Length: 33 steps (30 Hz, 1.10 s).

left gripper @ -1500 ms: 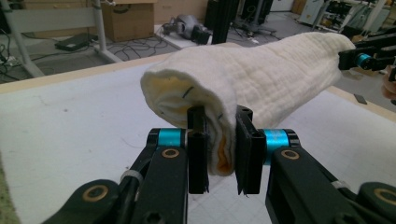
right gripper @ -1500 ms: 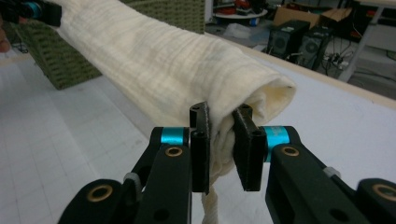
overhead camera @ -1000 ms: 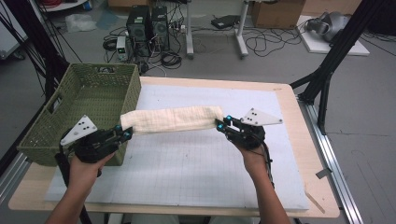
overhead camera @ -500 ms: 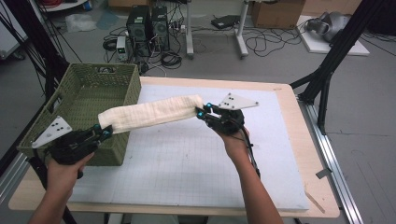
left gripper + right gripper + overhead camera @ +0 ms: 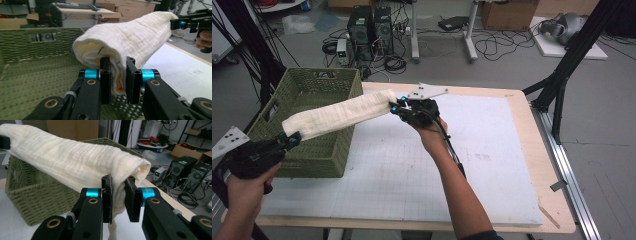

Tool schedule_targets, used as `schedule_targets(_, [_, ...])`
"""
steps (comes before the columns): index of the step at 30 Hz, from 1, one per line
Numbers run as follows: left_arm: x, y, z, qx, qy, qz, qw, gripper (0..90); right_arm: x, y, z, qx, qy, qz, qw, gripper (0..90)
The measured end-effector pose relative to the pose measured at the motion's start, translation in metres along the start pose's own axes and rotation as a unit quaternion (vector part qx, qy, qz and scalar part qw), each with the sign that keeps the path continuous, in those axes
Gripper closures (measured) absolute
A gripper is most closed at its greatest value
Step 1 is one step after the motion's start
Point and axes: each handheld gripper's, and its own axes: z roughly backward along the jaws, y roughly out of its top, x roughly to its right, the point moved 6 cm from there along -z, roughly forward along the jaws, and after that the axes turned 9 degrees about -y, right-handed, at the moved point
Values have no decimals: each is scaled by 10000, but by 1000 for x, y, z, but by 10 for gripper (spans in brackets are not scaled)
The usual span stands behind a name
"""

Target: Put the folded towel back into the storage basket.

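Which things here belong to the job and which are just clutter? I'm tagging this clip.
In the job:
rolled towel
green basket
left gripper
right gripper

Lying about:
computer towers
floor cables
cardboard box

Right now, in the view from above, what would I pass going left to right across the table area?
Left gripper → green woven basket → rolled cream towel held up between both tools → right gripper → bare white mat → wooden table edge.

Black grippers, blue joints, brass screws, grey plates, black cables
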Motion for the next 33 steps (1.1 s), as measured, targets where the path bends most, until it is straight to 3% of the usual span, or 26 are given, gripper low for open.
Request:
schedule_targets(17, [-37,4,41,146,496,59,9986,772,-31,29,-73,-85,153,120,9998,787])
schedule_targets(33, [-63,-2,58,160,986,92,9950,772,-52,50,-131,-197,175,202,9994,787])
